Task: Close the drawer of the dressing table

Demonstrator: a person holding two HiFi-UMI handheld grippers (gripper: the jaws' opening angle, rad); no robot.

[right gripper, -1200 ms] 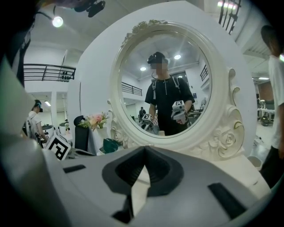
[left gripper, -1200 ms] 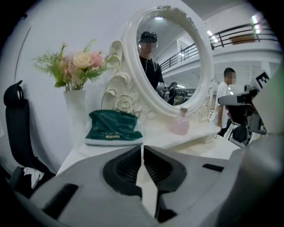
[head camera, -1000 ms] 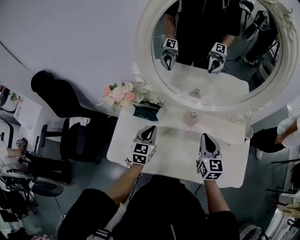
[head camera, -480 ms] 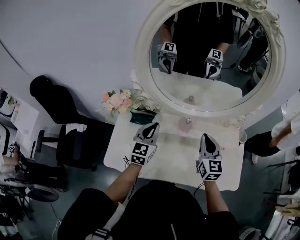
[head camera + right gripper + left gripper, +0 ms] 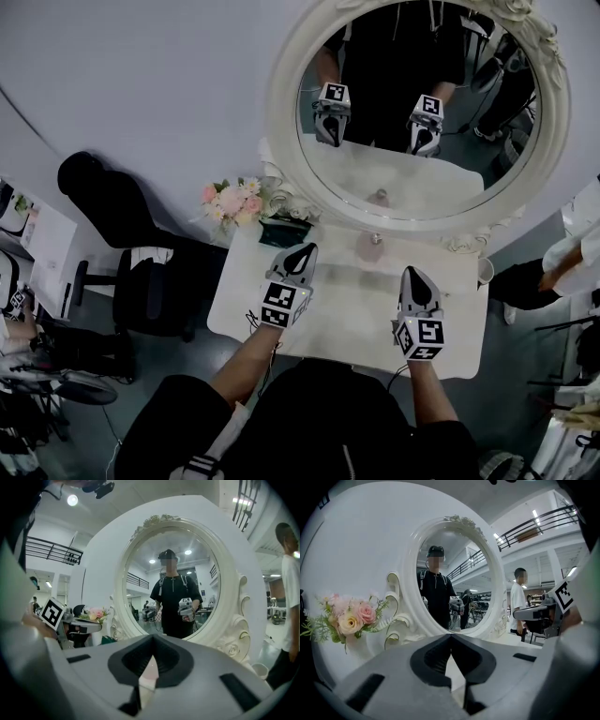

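The white dressing table [image 5: 352,314] stands below me under a big oval mirror [image 5: 281,141]. No drawer front shows in any view; my body hides the table's near edge. My left gripper [image 5: 303,253] hangs over the left half of the top, jaws closed tip to tip with nothing between them [image 5: 450,635]. My right gripper [image 5: 413,275] is over the right half, also shut and empty [image 5: 152,637]. Both point almost level at the mirror [image 5: 173,583], which reflects me holding them.
Pink flowers [image 5: 232,199] and a dark green box [image 5: 286,231] sit at the table's back left. A pink bottle [image 5: 372,246] stands by the mirror's foot and a white cup [image 5: 485,272] at the right end. A black chair [image 5: 112,202] is left; a person [image 5: 562,262] stands right.
Over the first half second both grippers rose a little, the left one more, nosing toward the mirror. They have held still since, and the jaws stayed closed.
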